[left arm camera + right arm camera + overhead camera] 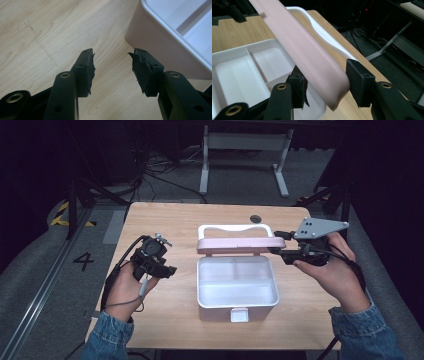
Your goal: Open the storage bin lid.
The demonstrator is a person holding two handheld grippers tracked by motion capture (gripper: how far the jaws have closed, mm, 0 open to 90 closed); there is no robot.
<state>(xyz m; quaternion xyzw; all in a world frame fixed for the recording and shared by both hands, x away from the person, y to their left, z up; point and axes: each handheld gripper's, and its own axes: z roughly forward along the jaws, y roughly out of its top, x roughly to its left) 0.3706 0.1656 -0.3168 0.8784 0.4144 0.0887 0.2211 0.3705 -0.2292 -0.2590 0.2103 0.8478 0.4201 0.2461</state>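
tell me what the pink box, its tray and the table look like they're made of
Box: likely moulded plastic, pale pink with a smooth satin look; its raised lid has rounded, seamless edges. Tray inside: white plastic by the look, slightly glossy, with thin moulded dividers. Table: light wood or a wood-look laminate, matte, with visible grain lines; which of the two I cannot tell.

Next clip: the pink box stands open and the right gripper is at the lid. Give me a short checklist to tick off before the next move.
1. Lid between the right gripper jaws: ok.
2. Right pads pressing on the lid: cannot tell; a gap shows on one side.
3. Lid raised, box open: ok.
4. Tray inside the box has nothing in it to spill: ok.
5. Left gripper open, holding nothing, beside the box corner: ok.
6. Front latch free of both grippers: ok.
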